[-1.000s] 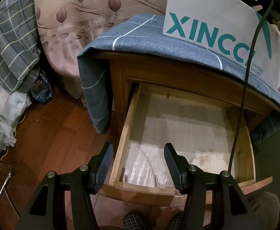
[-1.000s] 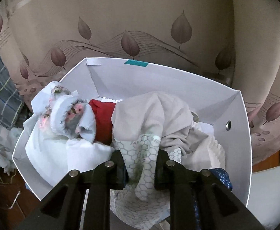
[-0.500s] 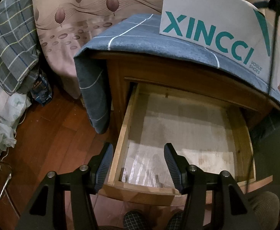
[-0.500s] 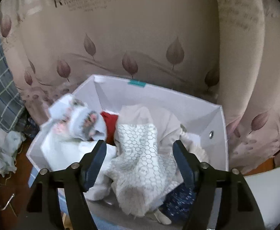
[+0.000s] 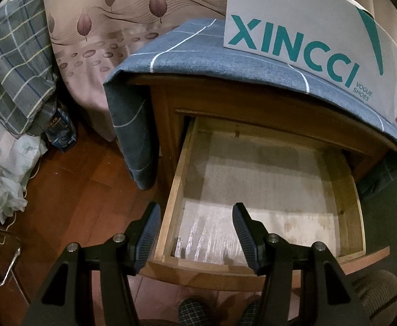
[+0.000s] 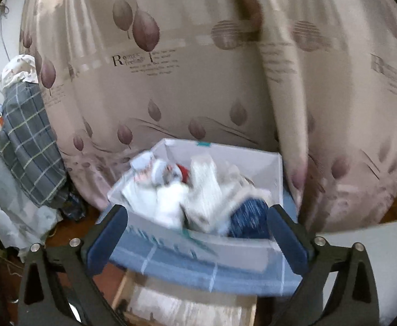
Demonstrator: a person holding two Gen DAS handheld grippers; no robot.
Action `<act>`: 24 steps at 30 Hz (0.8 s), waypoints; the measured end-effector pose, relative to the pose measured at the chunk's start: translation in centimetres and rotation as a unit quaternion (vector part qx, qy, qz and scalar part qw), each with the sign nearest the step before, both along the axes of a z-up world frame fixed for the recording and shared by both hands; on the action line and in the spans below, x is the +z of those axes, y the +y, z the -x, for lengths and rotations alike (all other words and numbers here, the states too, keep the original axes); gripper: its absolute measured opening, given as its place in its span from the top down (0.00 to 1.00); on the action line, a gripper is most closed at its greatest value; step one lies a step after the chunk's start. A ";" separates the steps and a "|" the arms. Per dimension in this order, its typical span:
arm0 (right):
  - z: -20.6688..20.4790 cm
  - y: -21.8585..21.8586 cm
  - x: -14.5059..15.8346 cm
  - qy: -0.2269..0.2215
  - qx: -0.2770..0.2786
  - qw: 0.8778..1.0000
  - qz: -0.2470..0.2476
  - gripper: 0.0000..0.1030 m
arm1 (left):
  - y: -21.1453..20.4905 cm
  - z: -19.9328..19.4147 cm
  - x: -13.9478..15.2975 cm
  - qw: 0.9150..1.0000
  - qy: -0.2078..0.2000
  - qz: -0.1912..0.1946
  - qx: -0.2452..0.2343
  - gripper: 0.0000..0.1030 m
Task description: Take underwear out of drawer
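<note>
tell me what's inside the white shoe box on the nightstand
The white shoe box holds a heap of pale garments, with a red piece and a dark blue one. Whatever lies beneath the heap is covered, and blur hides detail.

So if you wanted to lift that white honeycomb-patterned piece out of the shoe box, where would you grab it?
Probably from above, on the raised fold of the honeycomb-patterned cloth. It lies heaped on top of the pile in the white box, so that ridge is free to pinch. The box walls block a sideways approach. The picture is blurred, so the exact fold is hard to place.
</note>
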State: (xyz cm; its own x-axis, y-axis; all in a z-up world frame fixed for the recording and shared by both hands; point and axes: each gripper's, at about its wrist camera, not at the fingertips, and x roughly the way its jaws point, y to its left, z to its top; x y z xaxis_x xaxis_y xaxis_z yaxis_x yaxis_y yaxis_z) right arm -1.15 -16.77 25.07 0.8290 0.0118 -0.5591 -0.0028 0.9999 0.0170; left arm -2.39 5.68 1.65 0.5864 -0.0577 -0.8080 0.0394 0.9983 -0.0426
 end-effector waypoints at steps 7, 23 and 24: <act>5.7 -1.6 -9.6 0.038 -0.061 0.997 -0.007 0.01 | -0.6 0.4 0.2 1.000 -0.001 -0.008 -0.007 0.45; 5.9 1.1 -22.9 0.180 -0.033 0.983 0.001 0.01 | -2.8 1.1 0.6 0.998 -0.008 -0.050 -0.034 0.45; 5.9 1.1 -23.0 0.182 -0.032 0.983 0.001 0.01 | -2.9 1.2 0.6 0.998 -0.007 -0.049 -0.036 0.45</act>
State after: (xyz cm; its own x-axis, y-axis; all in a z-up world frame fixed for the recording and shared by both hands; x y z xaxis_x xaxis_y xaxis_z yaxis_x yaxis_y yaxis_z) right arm -7.03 -15.71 2.10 0.5723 -0.0353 -0.8193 0.0672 0.9977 0.0040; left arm -3.55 2.81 2.28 0.5940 -0.0215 -0.8041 0.1113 0.9922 0.0556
